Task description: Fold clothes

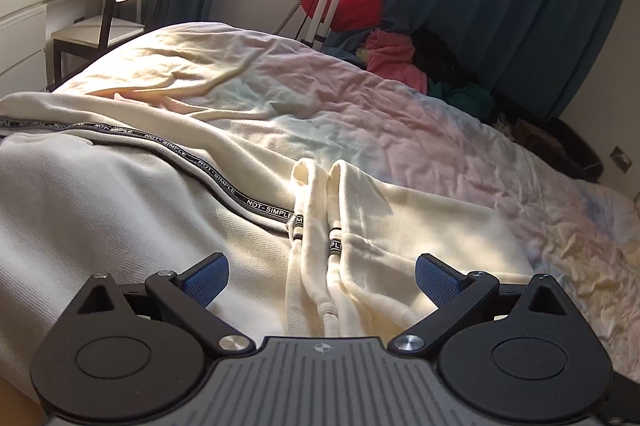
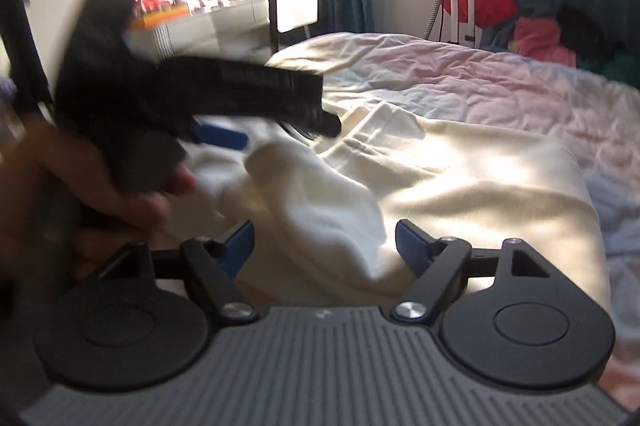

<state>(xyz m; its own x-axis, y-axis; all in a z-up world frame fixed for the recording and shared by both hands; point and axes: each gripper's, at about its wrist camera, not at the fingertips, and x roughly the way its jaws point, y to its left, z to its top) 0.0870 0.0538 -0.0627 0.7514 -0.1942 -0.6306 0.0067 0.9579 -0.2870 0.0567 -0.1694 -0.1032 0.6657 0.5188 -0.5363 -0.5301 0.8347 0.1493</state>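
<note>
Cream hoodie [image 1: 120,194] lies mid-bed [image 1: 440,114], sleeves and hem part folded, still loose. Left gripper [image 1: 320,278] jaws wide, empty, above drawstrings. Right gripper [image 2: 324,246] jaws wide, empty. Final folds remain.

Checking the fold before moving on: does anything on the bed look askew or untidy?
Yes. The cream garment is bunched near the right gripper, not flat. Its two drawstrings lie loose. Both grippers' jaws are open, holding nothing.
</note>
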